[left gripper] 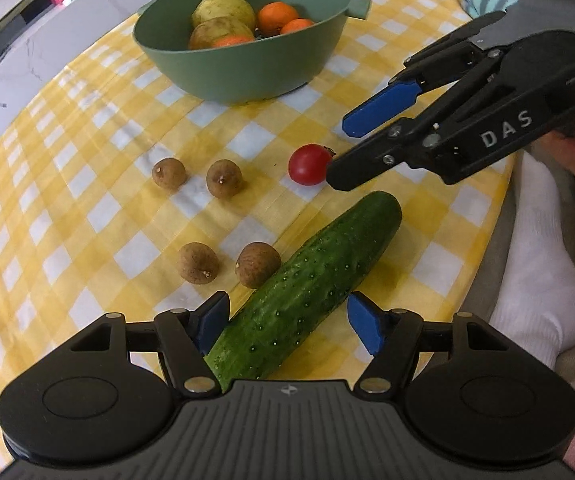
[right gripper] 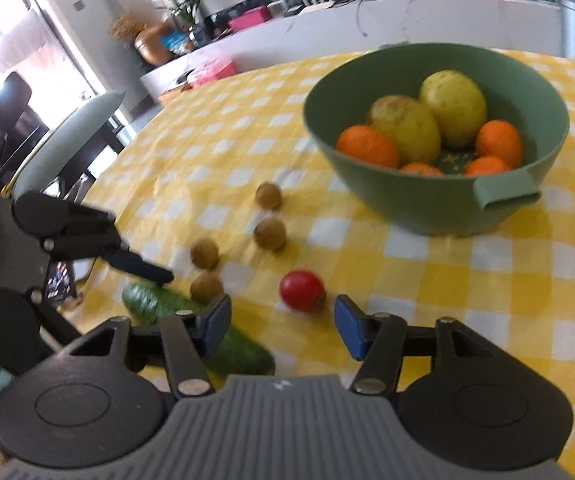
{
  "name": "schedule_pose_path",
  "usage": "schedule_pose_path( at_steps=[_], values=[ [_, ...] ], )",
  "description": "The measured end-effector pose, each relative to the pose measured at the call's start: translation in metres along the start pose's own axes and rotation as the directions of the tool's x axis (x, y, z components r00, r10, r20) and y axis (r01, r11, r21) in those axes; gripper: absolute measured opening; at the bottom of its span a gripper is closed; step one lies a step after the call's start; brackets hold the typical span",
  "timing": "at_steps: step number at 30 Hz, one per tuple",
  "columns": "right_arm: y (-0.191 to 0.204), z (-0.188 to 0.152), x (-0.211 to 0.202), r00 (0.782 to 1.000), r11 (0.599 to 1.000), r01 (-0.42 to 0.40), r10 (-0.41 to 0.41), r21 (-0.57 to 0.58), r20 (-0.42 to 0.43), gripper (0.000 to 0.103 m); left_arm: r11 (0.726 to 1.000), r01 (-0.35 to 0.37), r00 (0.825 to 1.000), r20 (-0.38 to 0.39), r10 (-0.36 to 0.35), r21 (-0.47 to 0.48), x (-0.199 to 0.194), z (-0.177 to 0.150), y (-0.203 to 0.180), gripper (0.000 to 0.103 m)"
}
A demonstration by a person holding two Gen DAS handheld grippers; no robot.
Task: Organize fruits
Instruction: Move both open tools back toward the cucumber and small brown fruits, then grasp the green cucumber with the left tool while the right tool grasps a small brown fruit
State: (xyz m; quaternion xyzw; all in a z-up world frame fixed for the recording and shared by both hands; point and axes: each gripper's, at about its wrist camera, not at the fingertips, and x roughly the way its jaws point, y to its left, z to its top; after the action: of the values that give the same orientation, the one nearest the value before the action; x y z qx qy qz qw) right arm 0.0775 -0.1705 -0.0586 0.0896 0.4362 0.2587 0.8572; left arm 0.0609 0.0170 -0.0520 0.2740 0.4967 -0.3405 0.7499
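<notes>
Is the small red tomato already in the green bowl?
Out. The tomato lies on the checked cloth, in front of the green bowl, by the right tool's tips.

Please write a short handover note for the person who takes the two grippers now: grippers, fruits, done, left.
Left gripper: open, fingers either side of the cucumber, not gripping.
Right gripper: open, at the tomato, not holding it.
Green bowl: already holds two yellow-green fruits and four oranges.
Still on the checked cloth: cucumber, tomato, four small brown fruits.
Left: pick these up and sort them.
</notes>
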Motion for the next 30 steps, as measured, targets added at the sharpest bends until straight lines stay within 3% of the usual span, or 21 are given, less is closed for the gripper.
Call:
schedule_pose_path(
  at_steps=[2, 8, 15, 19, 23, 27, 30],
  values=[
    [0.001, 0.003, 0.005, 1.0, 1.0, 0.009, -0.009, -0.011, -0.003, 0.051, 1.0, 0.019, 1.0, 0.001, -0.019, -0.019, 0.002, 0.0, 0.003, 0.079],
    [-0.001, 0.001, 0.016, 0.997, 0.999, 0.046, -0.048, -0.027, -0.059, 0.05, 0.999, 0.007, 1.0, -0.026, -0.006, 0.051, 0.013, 0.001, -0.004, 0.082],
    [-0.015, 0.001, 0.012, 0.997, 0.998, 0.059, -0.057, 0.029, -0.057, 0.05, 1.0, 0.019, 0.998, -0.067, -0.019, 0.004, 0.003, 0.004, -0.006, 0.057],
    [-0.015, 0.002, 0.012, 0.997, 0.998, 0.062, -0.061, 0.026, -0.053, 0.05, 0.997, 0.056, 0.994, -0.092, -0.061, -0.051, -0.003, 0.002, -0.005, 0.049],
    [-0.014, 0.002, 0.009, 0.998, 0.998, 0.048, -0.046, 0.036, -0.046, 0.05, 0.998, 0.055, 0.993, -0.098, -0.058, -0.037, 0.002, 0.001, -0.009, 0.051],
    [-0.016, 0.001, 0.006, 0.997, 0.997, 0.061, -0.06, 0.036, -0.044, 0.05, 0.998, 0.039, 0.997, -0.059, -0.041, -0.04, 0.005, 0.005, -0.012, 0.063],
    [-0.017, 0.0, 0.004, 0.997, 0.997, 0.067, -0.065, 0.039, -0.044, 0.05, 0.998, 0.03, 0.998, -0.046, -0.033, -0.061, 0.013, 0.01, -0.015, 0.063]
  ],
)
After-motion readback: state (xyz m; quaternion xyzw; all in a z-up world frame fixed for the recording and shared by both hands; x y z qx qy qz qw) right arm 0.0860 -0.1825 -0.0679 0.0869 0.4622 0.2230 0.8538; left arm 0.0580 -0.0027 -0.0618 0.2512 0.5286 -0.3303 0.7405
